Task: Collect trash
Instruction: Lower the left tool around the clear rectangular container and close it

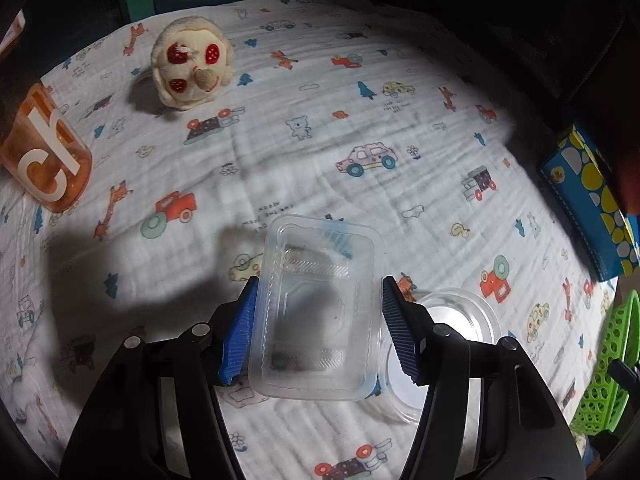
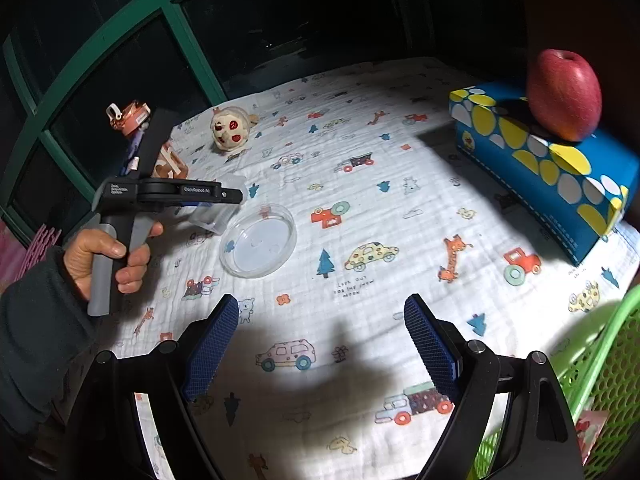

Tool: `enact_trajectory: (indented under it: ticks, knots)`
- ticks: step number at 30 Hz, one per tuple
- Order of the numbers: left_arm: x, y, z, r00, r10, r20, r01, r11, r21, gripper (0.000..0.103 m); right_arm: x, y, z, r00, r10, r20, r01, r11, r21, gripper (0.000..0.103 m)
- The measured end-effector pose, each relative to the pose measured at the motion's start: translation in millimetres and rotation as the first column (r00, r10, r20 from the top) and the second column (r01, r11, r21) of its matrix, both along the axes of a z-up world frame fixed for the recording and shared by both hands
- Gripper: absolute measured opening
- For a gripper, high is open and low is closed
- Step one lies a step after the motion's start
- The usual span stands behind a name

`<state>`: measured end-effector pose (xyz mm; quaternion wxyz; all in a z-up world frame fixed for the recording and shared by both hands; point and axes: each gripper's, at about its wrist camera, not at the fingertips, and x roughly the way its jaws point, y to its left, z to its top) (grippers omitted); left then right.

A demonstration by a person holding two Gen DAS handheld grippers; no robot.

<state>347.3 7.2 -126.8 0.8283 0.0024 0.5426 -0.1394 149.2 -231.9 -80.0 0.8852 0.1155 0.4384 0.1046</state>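
Observation:
A clear rectangular plastic tray [image 1: 316,312] sits between the blue pads of my left gripper [image 1: 316,308], which is shut on it and holds it just above the patterned cloth. In the right wrist view the left gripper [image 2: 224,200] holds the tray [image 2: 212,216] at the left. A clear round plastic lid [image 1: 452,340] lies on the cloth just right of the tray; it also shows in the right wrist view [image 2: 260,240]. My right gripper [image 2: 320,344] is open and empty above the cloth near its front. A green mesh basket [image 2: 600,392] stands at the right edge.
A plush toy [image 1: 192,68] lies at the back left. An orange container [image 1: 44,152] stands at the left. A blue tissue box [image 2: 540,160] with a red apple [image 2: 564,96] on it stands at the right. The green basket [image 1: 608,364] is at the far right.

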Motion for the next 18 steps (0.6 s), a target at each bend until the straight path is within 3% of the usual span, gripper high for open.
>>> enact_trajectory:
  ticks: [18]
  knots:
    - [-25,85,15,0.990,0.142,-0.003,-0.142,0.989,-0.039,0.059,86,96,-42,0.980,0.190,-0.058,-0.195,0.973,-0.119,0.082]
